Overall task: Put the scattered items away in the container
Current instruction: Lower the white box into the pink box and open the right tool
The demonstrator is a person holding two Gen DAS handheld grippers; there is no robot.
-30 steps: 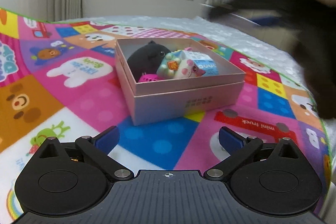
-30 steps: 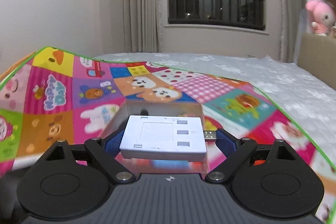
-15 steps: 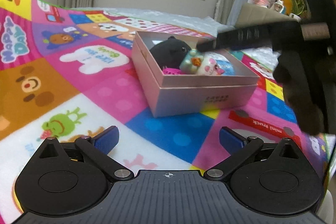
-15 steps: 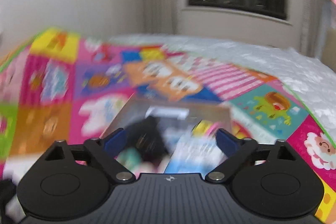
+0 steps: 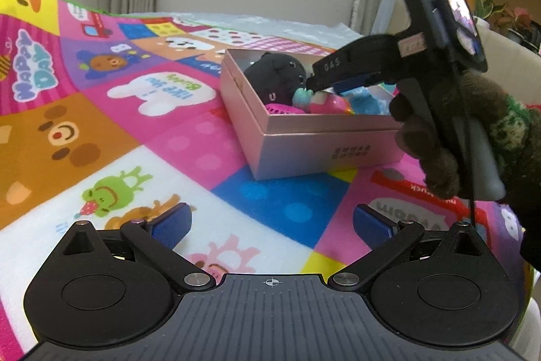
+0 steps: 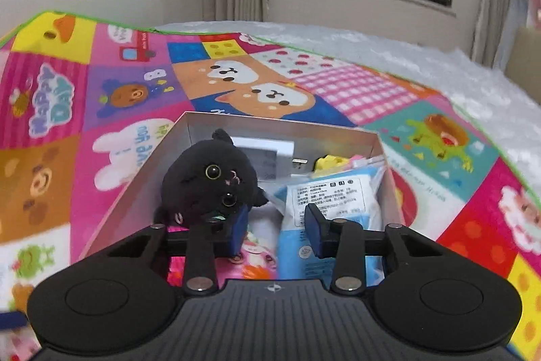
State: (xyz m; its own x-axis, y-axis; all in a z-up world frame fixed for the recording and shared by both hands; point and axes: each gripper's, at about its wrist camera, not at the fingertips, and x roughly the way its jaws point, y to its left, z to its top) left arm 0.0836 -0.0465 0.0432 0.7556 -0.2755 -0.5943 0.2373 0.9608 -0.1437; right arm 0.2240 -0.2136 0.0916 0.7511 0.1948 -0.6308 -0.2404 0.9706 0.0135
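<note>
- Since a second ago, the white gadget has left my right hand-held gripper (image 6: 275,225); it now lies in the box (image 6: 135,188) against the far wall, behind the black plush cat (image 6: 209,181).
- Right hand-held gripper has dropped over the box; its jaws are closing, still apart, with nothing pressed between the blue pads. Below the gap I see only box contents.
- From the left wrist view, my gloved right hand (image 5: 449,137) holds that gripper by its handle, tips poking in over the box's near-right part, just above a mint-and-pink toy (image 5: 314,98).
- Left hand-held gripper (image 5: 270,220) hangs over the play mat (image 5: 101,131), jaws spread wide, empty, well short of the box.
- Box sits on the mat, open, pinkish-silver, small print on its near side.
- Inside: cat at left, blue-and-white packet (image 6: 324,202) at right, a pink toy (image 6: 253,254) under my right gripper, something yellow (image 6: 329,163) at the far right corner, too hidden to name.
- Mat lies on a bed with a white quilted cover (image 6: 422,63).
- No loose items visible on the mat around the box.
</note>
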